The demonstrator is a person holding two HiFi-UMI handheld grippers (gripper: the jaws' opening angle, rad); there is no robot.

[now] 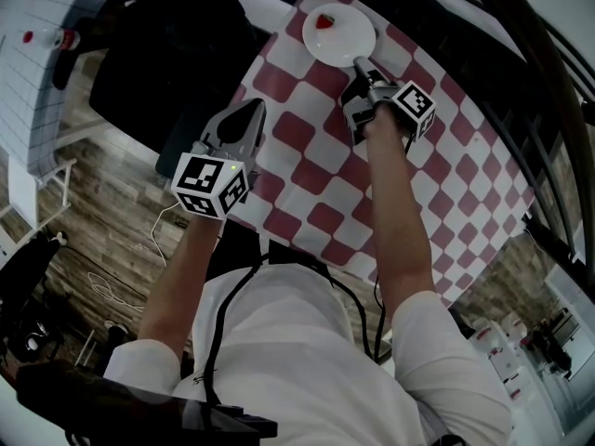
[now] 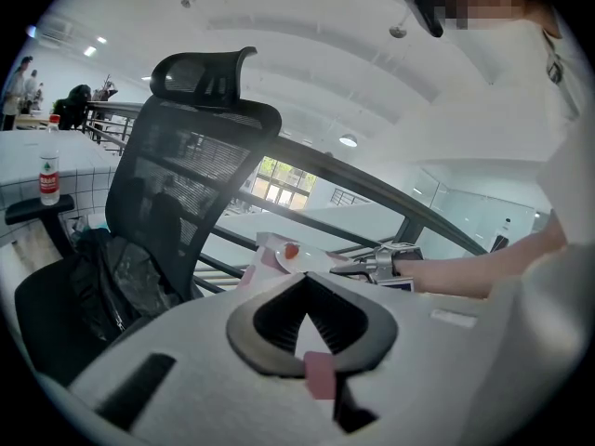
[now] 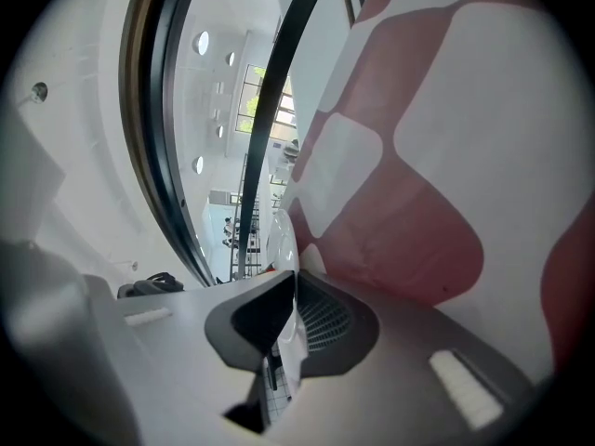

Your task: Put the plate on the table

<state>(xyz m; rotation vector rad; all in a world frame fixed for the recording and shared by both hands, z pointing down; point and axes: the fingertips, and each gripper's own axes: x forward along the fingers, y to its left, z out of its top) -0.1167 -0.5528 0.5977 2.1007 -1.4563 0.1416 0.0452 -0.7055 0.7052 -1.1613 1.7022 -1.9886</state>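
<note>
Head view: the worktop (image 1: 307, 193), under a red-and-white checked cloth, fills the middle, and a black chair (image 1: 158, 72) stands off its left side.
Worktop risk: the cloth is probably loose, so dragging anything across it could bunch it up and pull things toward the edge.
Plate: the white plate (image 1: 346, 37) is over the cloth near the far corner. Whether its underside touches the cloth I cannot tell.
Plate risk: so close to the corner, a push forward could send it over. If it is let go while hanging above the cloth, it would drop and clatter.
Right tool: the right tool (image 1: 357, 65) is clamped on the plate's near rim and holds it by that edge alone.
Right tool risk: a one-sided pinch leaves the far side free to sag, and a smooth rim may slip out of the pads.
Left tool: the left tool (image 1: 249, 110) has its jaws together and empty, well apart from the plate, so it gives no support.
Food: a small red piece of food (image 1: 323, 21) sits on the plate's far side.
Food risk: any tilt could roll it off.
</note>
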